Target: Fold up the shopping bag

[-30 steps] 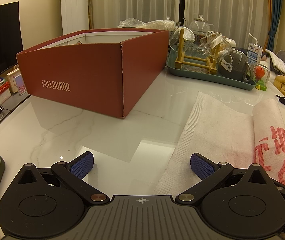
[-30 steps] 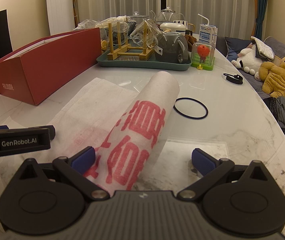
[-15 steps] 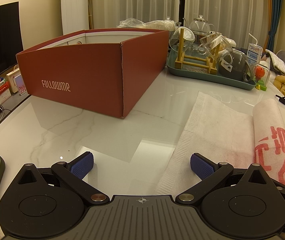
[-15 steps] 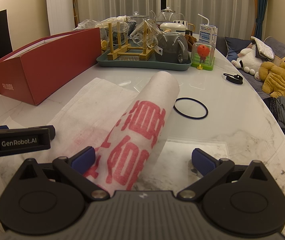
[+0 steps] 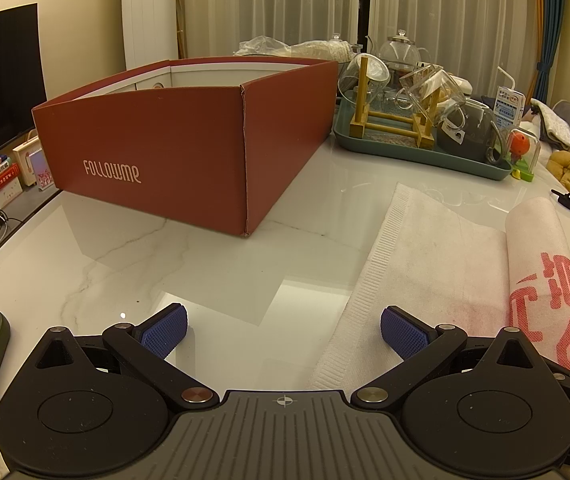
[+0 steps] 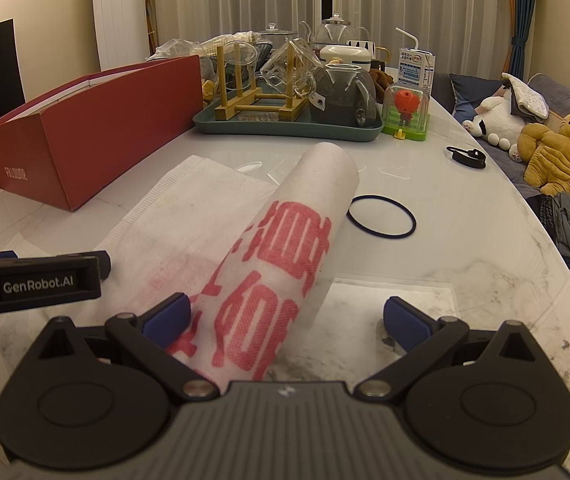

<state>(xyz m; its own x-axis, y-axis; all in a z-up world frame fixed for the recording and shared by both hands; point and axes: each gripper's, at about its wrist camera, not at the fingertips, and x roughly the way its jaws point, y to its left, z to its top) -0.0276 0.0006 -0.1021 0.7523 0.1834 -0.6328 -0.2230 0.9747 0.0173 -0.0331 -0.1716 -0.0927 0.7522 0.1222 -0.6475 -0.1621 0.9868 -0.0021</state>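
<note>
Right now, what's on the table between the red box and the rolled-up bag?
The flat, unrolled part of the bag lies there, past a bare strip of table beside the red box. The right wrist view shows it best.

- Right gripper (image 6: 285,318) low over the marble table (image 6: 465,248), jaws wide apart, nothing between the pads.
- Shopping bag (image 6: 285,248), white w/ red print, half rolled; rolled end runs under left pad, flat part spreads to the left.
- Black ring (image 6: 381,216) just right of roll.
- Red box (image 6: 97,128) far left; green tray (image 6: 285,130) w/ glassware behind.
- Left gripper (image 6: 37,284) pokes in at left edge.
</note>
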